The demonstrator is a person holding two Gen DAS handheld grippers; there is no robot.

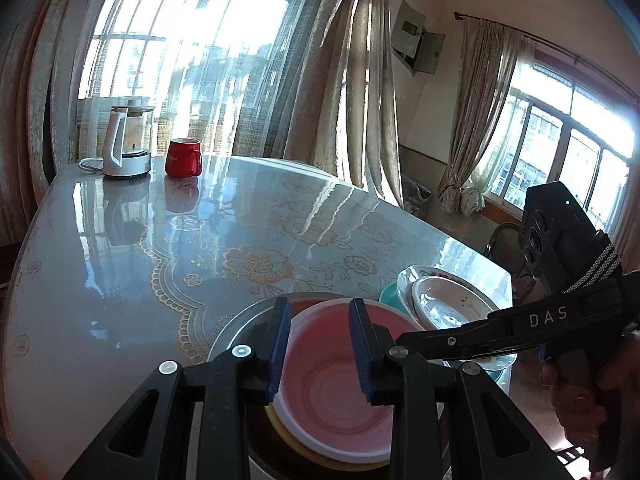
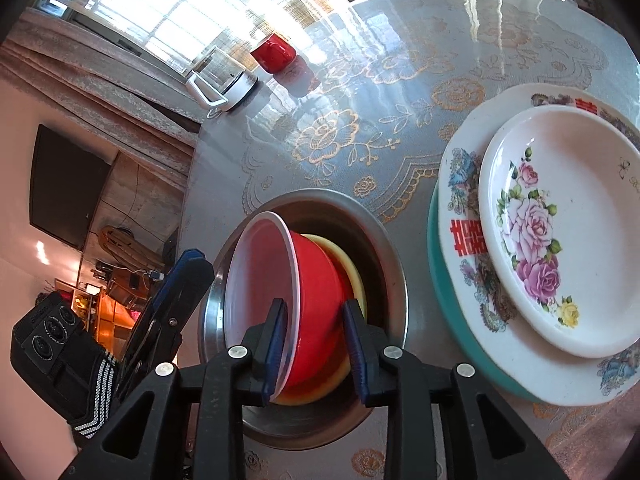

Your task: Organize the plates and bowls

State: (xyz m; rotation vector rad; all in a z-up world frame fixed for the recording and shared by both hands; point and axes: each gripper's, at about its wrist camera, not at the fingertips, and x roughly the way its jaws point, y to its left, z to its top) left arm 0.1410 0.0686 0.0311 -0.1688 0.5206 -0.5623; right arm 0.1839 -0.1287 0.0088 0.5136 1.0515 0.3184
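Red plastic bowl [image 2: 304, 300] nests in a yellow bowl [image 2: 352, 264] inside the steel basin [image 2: 384, 240], left of the stacked plates [image 2: 560, 220]; both grippers [image 1: 320, 348] [image 2: 312, 344] seem slackened astride its rim, saving table space.

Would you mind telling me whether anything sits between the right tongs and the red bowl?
Nothing visible does: the right tongs already straddle the red bowl rim, with bare gaps beside both pads. The bowl is nested on a yellow bowl in the steel basin.
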